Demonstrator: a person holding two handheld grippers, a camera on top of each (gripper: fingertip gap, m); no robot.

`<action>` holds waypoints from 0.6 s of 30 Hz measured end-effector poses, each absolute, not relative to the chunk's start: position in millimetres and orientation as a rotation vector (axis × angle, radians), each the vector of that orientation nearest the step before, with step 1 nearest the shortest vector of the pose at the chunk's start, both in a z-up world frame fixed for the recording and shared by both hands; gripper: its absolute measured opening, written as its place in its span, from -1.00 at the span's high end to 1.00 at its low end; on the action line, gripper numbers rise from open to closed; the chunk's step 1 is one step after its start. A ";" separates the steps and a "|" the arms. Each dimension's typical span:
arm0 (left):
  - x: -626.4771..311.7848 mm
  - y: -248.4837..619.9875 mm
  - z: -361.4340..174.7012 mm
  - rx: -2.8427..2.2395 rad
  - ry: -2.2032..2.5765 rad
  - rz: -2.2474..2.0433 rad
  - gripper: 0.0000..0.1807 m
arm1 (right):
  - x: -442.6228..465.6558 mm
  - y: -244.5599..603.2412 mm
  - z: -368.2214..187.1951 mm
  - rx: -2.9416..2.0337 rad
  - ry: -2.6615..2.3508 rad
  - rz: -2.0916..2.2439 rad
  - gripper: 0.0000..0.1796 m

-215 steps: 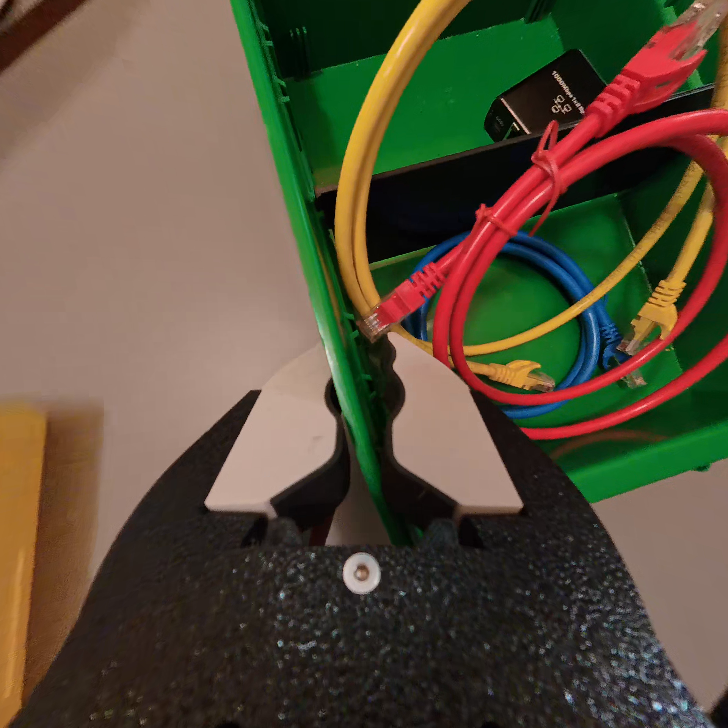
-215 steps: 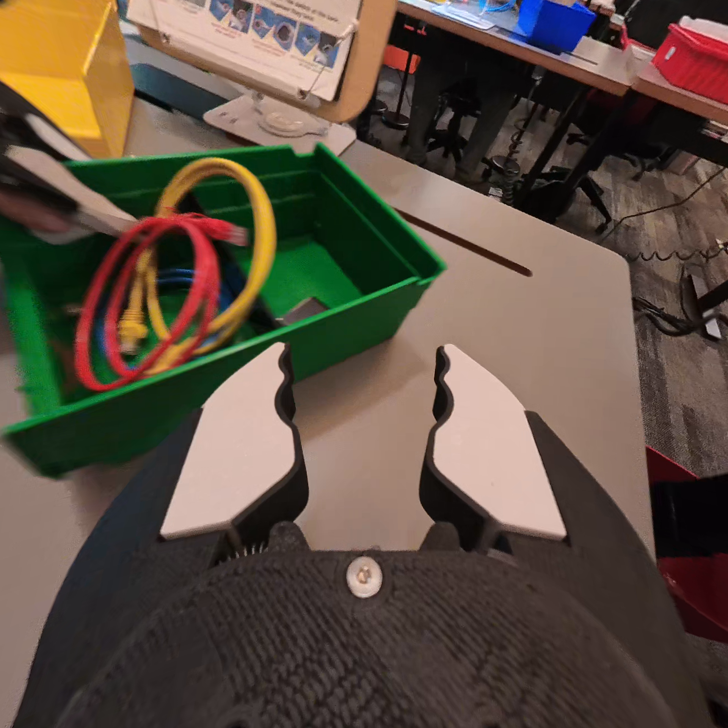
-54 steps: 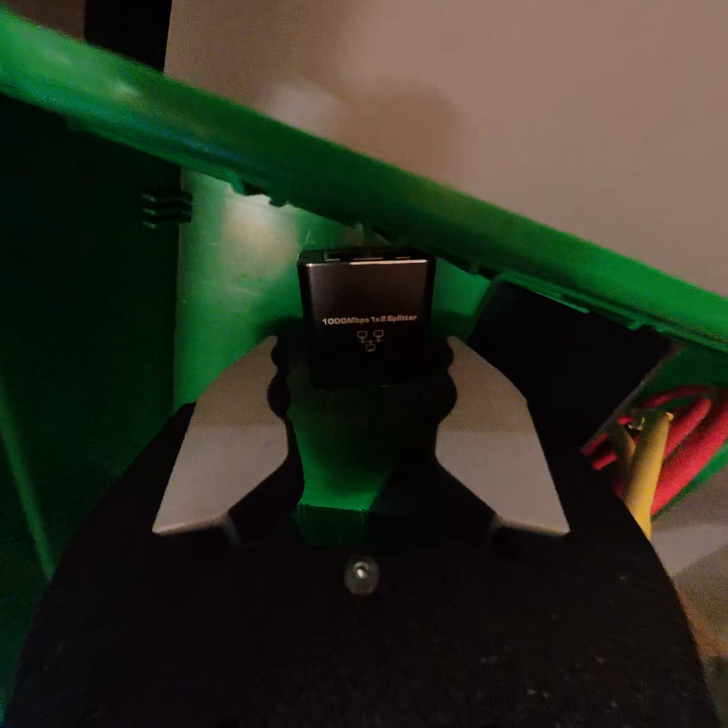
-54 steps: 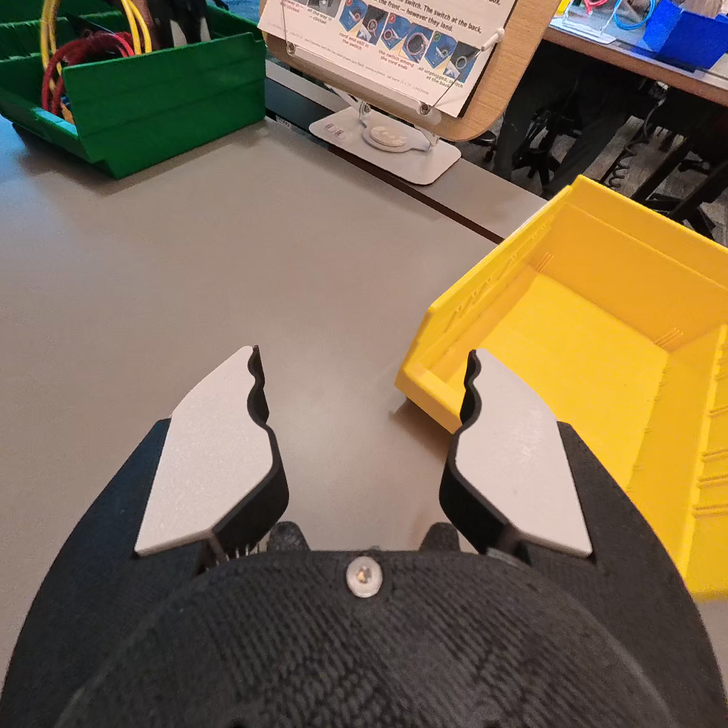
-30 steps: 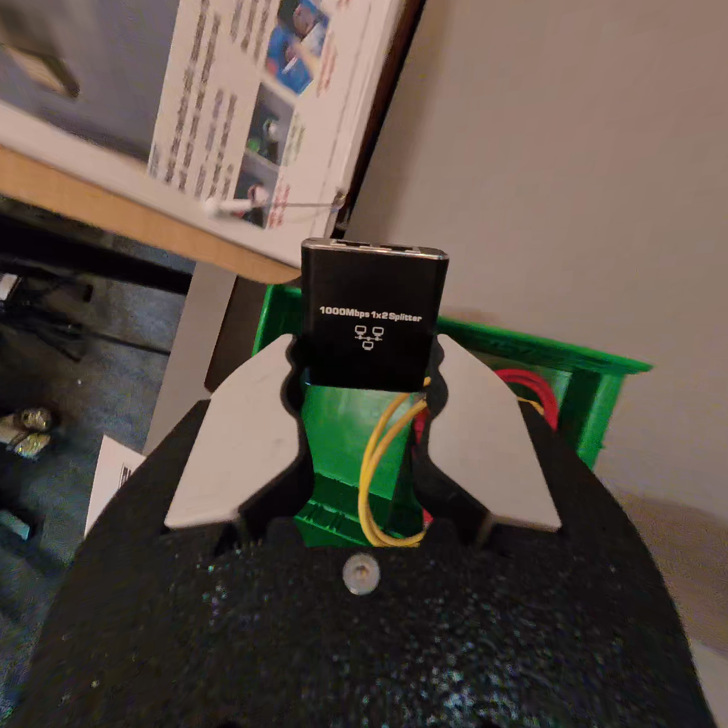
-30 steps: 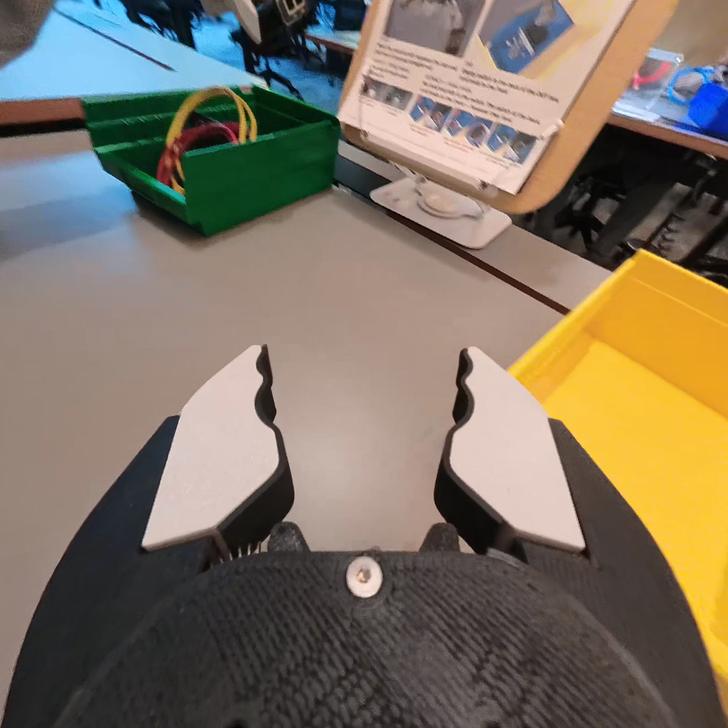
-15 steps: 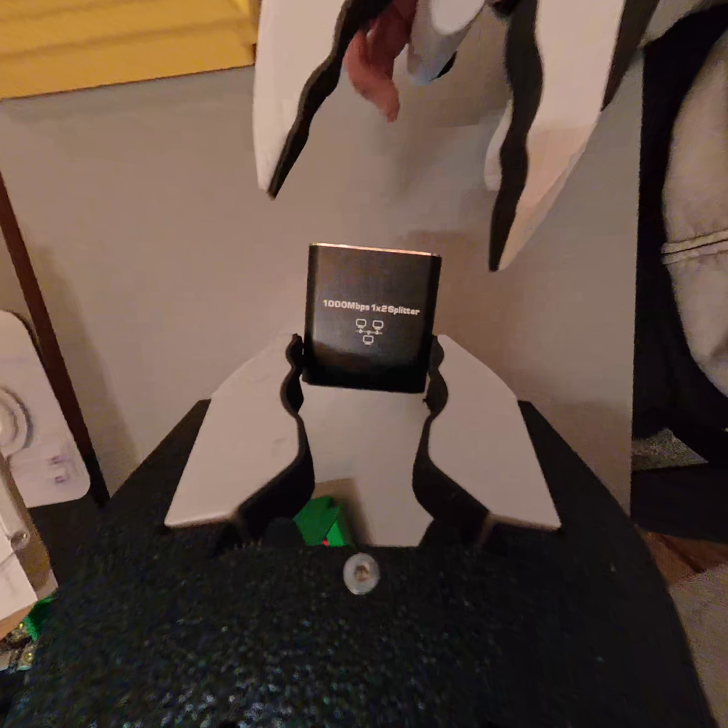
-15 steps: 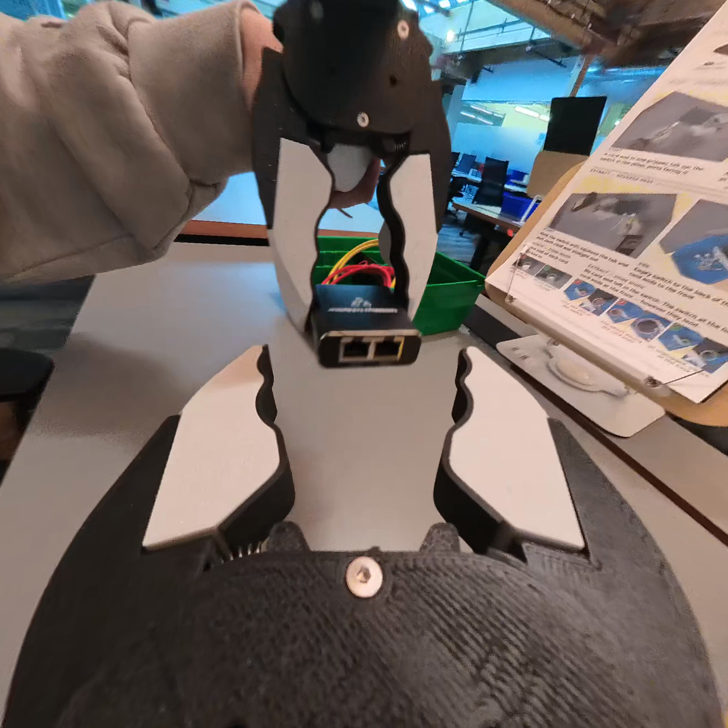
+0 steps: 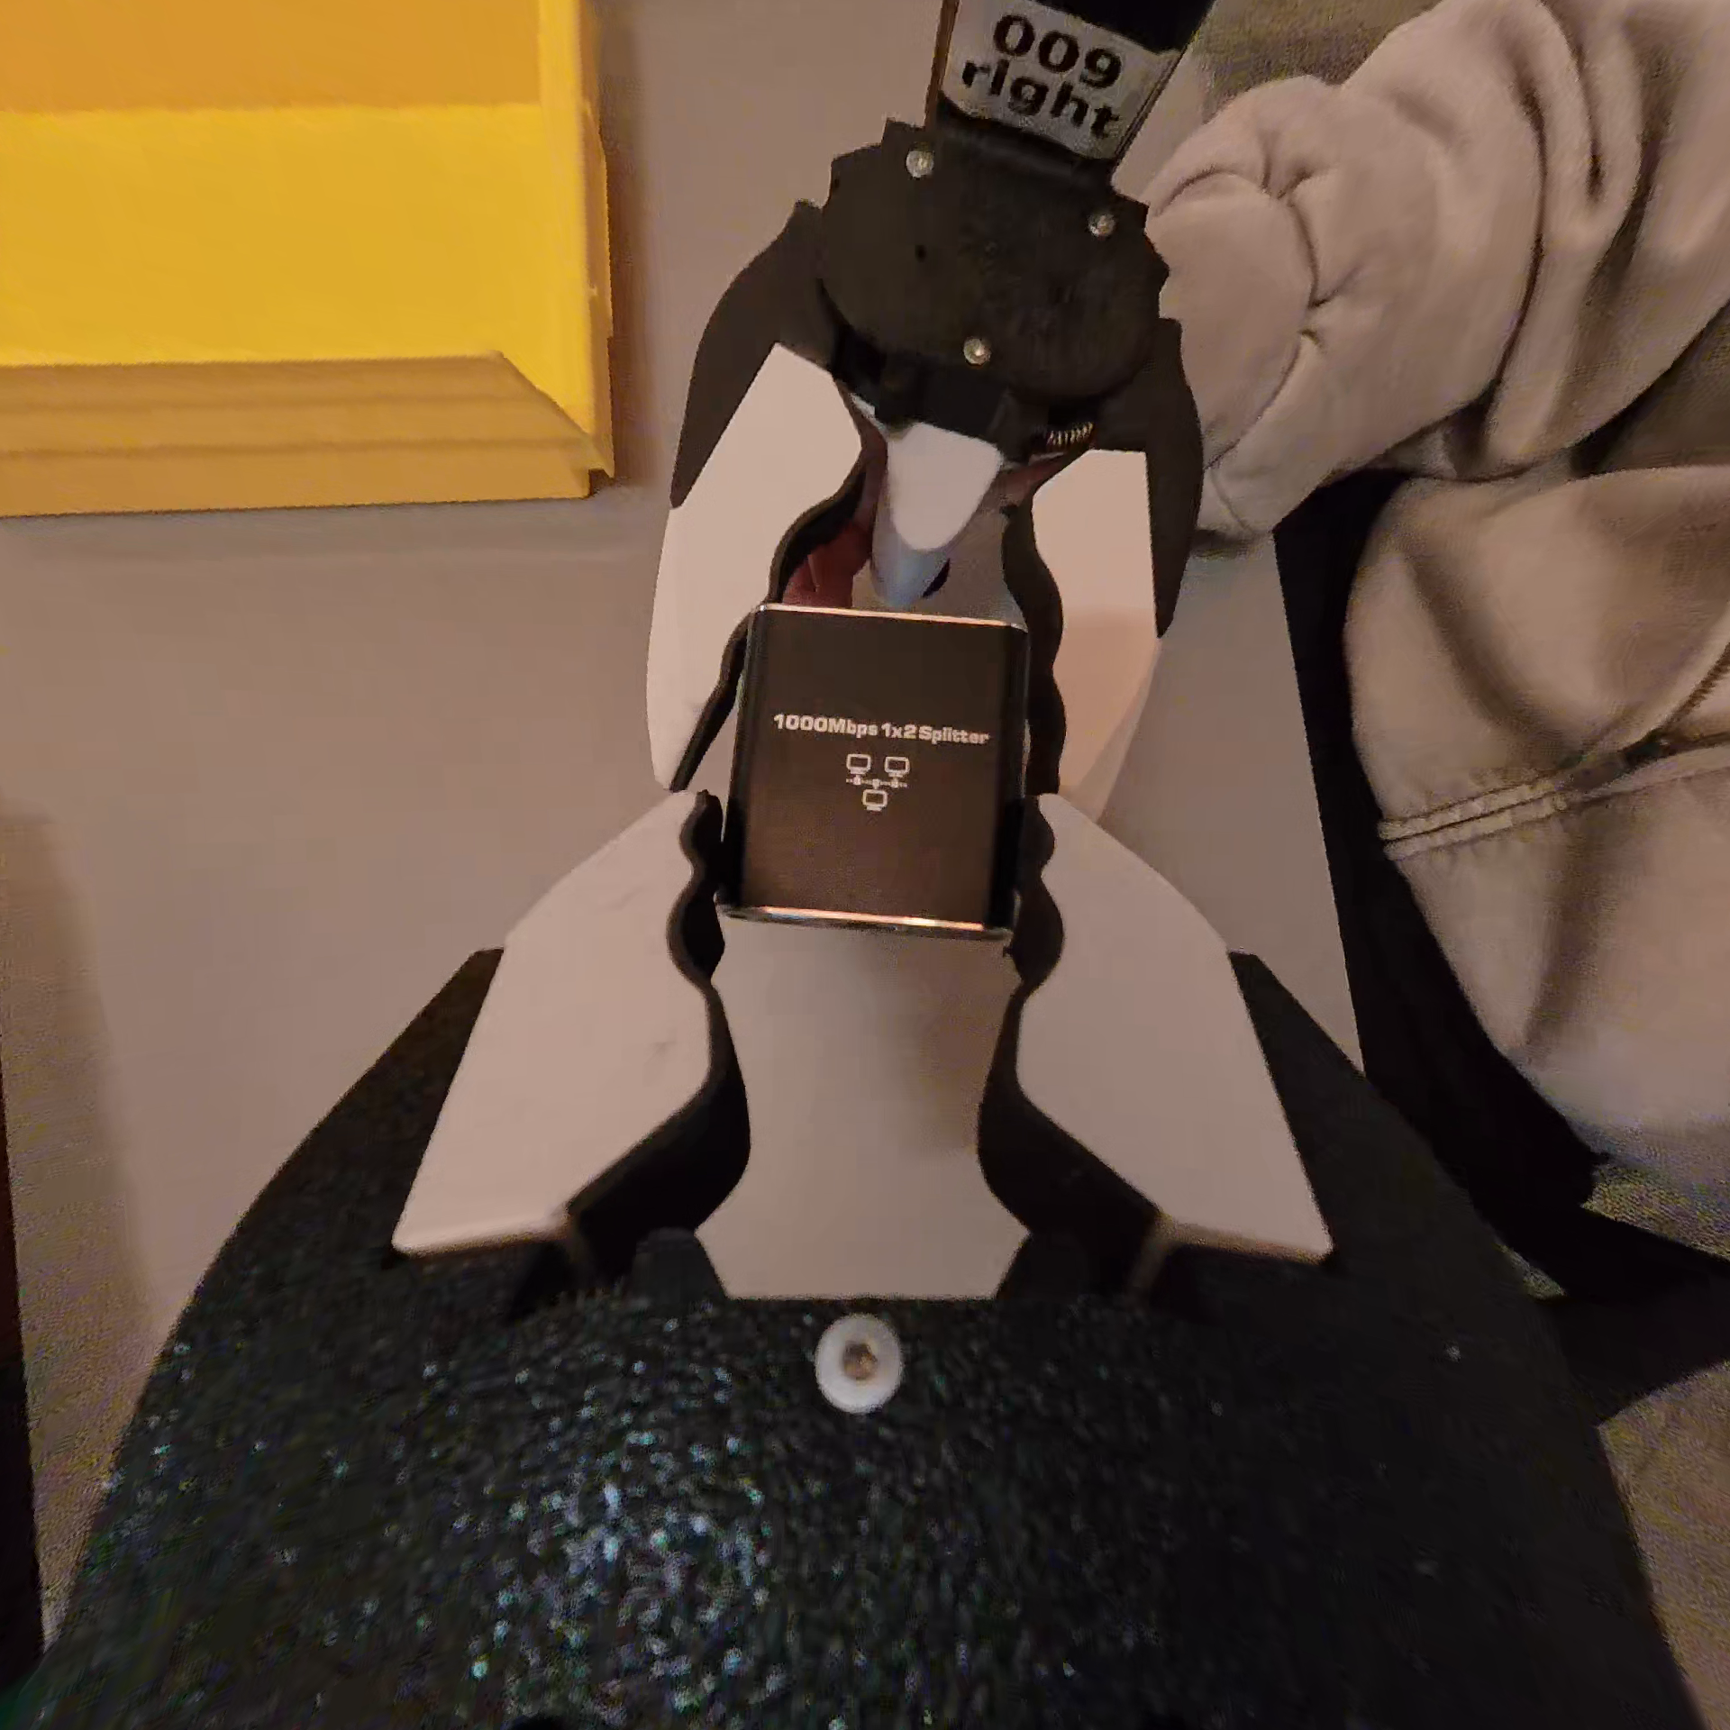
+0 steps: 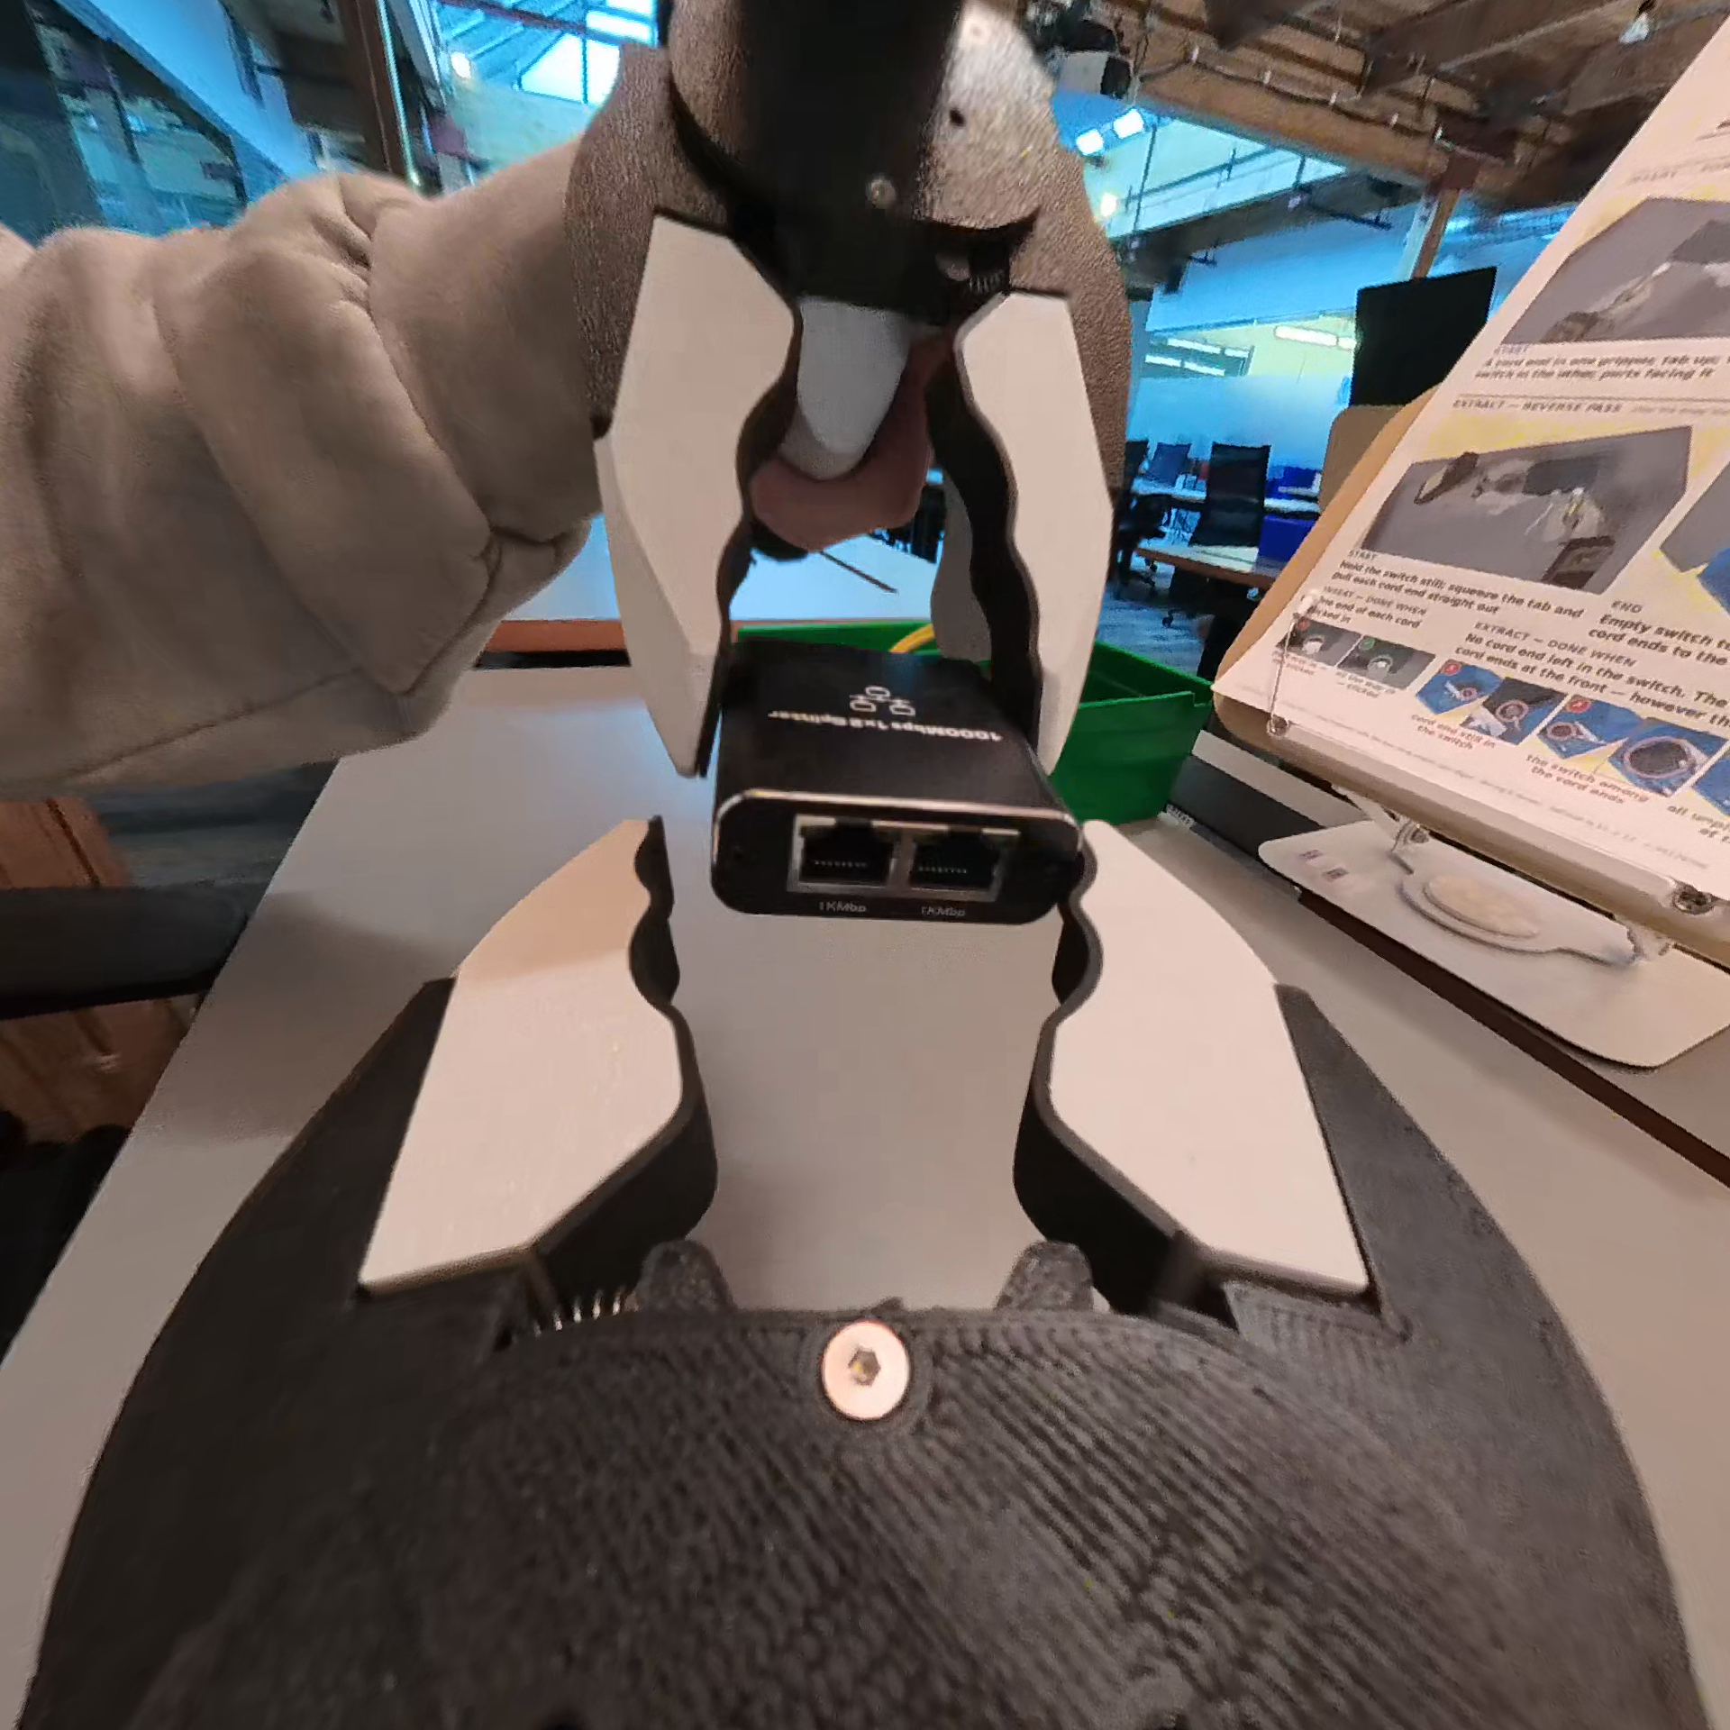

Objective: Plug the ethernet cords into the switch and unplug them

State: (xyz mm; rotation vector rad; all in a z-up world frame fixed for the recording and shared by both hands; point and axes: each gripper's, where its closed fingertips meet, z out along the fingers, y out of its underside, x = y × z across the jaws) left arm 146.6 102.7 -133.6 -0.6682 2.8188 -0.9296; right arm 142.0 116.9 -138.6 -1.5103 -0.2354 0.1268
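A small black switch [image 9: 875, 777] with two ports on its end face [image 10: 889, 852] is held in the air over the grey table [image 10: 843, 1105]. My left gripper [image 9: 866, 828] is shut on its rear half and comes in from above in the right wrist view [image 10: 871, 740]. My right gripper [image 10: 866, 847] is open and faces it head on. The switch's port end sits between its fingertips, with a gap on the left side. The right gripper also shows in the left wrist view [image 9: 871, 749]. Only a bit of yellow cord [image 10: 913, 641] is visible.
A green bin [image 10: 1123, 730] stands behind the switch on the table. An instruction board on a white stand [image 10: 1545, 580] is at the right. A yellow bin [image 9: 281, 281] lies beyond the right gripper. A person's beige sleeve [image 9: 1451, 468] is close by. Only a small space, under 4 cm, lies between the two pairs of fingers.
The left gripper lifted the switch out of the green bin and swung it toward the right gripper. The two grippers closed the distance, and the port end now sits between the right fingertips.
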 end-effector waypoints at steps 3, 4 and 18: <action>143.4 98.9 -132.0 -0.654 2.818 -0.940 0.34 | 140.8 114.1 -129.3 -1.459 -0.218 0.174 0.24; 143.9 98.2 -130.6 -0.659 2.811 -0.945 0.34 | 141.5 113.5 -128.3 -1.450 -0.214 0.176 0.24; 140.4 96.5 -127.9 -0.654 2.825 -0.837 0.34 | 138.2 104.6 -123.6 -1.479 -0.252 0.188 0.29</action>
